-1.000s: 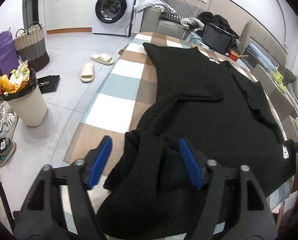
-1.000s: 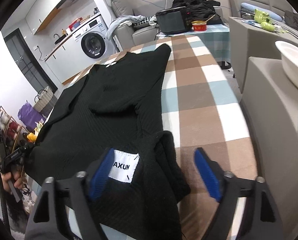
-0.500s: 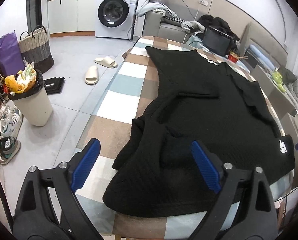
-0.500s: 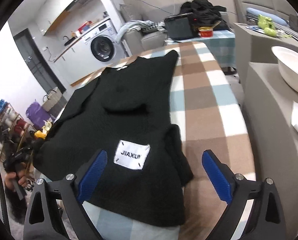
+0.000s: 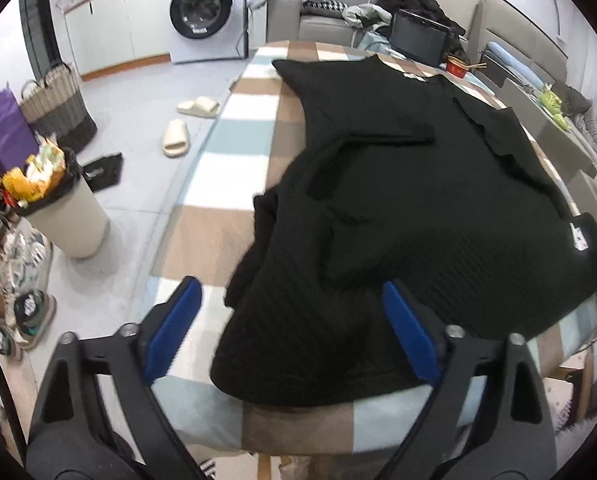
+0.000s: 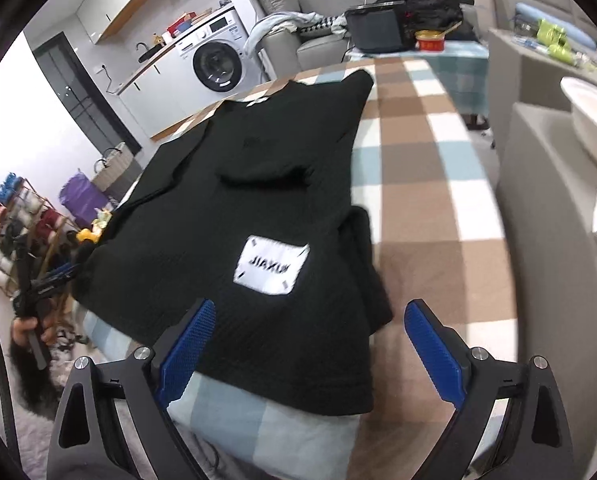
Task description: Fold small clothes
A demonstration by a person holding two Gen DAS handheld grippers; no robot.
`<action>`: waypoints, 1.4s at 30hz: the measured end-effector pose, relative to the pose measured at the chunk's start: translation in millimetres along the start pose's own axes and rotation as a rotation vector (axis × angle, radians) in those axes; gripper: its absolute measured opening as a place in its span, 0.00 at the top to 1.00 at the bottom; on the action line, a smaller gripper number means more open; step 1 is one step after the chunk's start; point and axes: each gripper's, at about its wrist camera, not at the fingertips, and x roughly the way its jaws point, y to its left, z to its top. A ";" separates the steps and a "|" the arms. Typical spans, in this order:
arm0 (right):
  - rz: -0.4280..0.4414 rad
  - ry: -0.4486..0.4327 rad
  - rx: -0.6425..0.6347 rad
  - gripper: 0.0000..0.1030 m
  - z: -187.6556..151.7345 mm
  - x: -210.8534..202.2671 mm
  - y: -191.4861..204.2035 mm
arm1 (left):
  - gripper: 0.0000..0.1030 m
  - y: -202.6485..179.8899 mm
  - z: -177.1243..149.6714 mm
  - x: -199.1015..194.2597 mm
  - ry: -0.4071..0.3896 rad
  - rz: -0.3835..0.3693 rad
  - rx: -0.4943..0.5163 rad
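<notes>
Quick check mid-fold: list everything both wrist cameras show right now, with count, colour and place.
Black knit shirt: one, spread on the table, sleeves folded in.
White patch: one, near the shirt's hem.
Checked tablecloth: one, brown, white, blue, covering the table.
Washing machine: one, white, far wall.
Bin: one, beige, overfull, on the floor.
Slippers: two, cream, floor.
Woven basket: one, floor.
Left gripper: blue pads, open, empty.
Right gripper: blue pads, open, empty.

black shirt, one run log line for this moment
black shirt: flat on checked table | left claw: open, empty | right claw: open, empty
</notes>
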 end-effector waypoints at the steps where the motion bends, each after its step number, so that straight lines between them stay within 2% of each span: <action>1: 0.022 0.009 -0.005 0.12 -1.8 0.3 1.2 | 0.23 -0.6 -1.5 -1.2 0.008 -0.011 0.002; 4: 0.030 0.014 -0.031 0.16 -5.3 -0.7 7.1 | 0.39 -1.6 -2.0 -0.2 0.018 -0.031 0.014; 6: -0.013 0.022 -0.051 0.16 -5.8 1.7 5.8 | 0.51 -1.3 -2.1 0.8 0.021 -0.032 0.012; 8: -0.031 0.036 -0.009 0.17 -5.5 7.8 -3.8 | 0.69 0.3 -1.7 1.9 0.028 -0.036 0.004; 9: -0.024 0.037 -0.003 0.18 -6.0 8.9 -6.5 | 0.72 1.2 -2.0 1.3 0.027 -0.047 0.001; 11: -0.011 0.048 -0.010 0.28 -7.3 11.7 -6.5 | 0.80 1.9 -1.7 0.0 0.033 -0.071 0.000; 14: 0.018 0.038 -0.028 0.39 -8.6 5.6 -2.3 | 0.80 -0.2 -1.3 -6.1 0.023 -0.088 0.004; 18: 0.007 0.037 -0.050 0.39 -10.6 -1.5 3.1 | 0.80 -2.2 -0.2 -10.8 0.023 -0.090 0.005; 23: 0.080 0.012 -0.035 0.39 -9.0 -5.7 4.8 | 0.79 -3.9 0.8 -13.5 0.025 -0.105 0.011; 30: 0.080 0.034 -0.004 0.39 -3.5 23.4 -0.2 | 0.77 -3.7 -1.5 4.6 0.051 -0.086 -0.009; 31: 0.080 0.029 0.003 0.46 -2.7 24.6 -1.4 | 0.78 -3.5 -1.0 6.9 0.049 -0.086 -0.016; 32: 0.059 0.017 0.013 0.62 -1.1 24.9 -3.1 | 0.85 -3.9 0.2 7.7 0.039 -0.093 -0.021; 33: 0.045 0.014 0.018 0.72 -0.3 25.2 -4.6 | 0.90 -4.9 0.7 6.4 0.021 -0.099 -0.019; 34: 0.031 0.014 0.025 0.89 0.1 25.0 -6.4 | 0.93 -6.9 1.9 2.4 -0.005 -0.095 -0.008; 36: 0.038 -0.005 0.043 0.92 0.1 19.9 -10.0 | 0.94 -7.9 4.3 -4.6 -0.043 -0.097 -0.005; 42: 0.073 -0.174 0.036 0.93 7.6 -15.9 -2.1 | 0.94 -4.0 26.9 -33.5 -0.167 -0.149 -0.040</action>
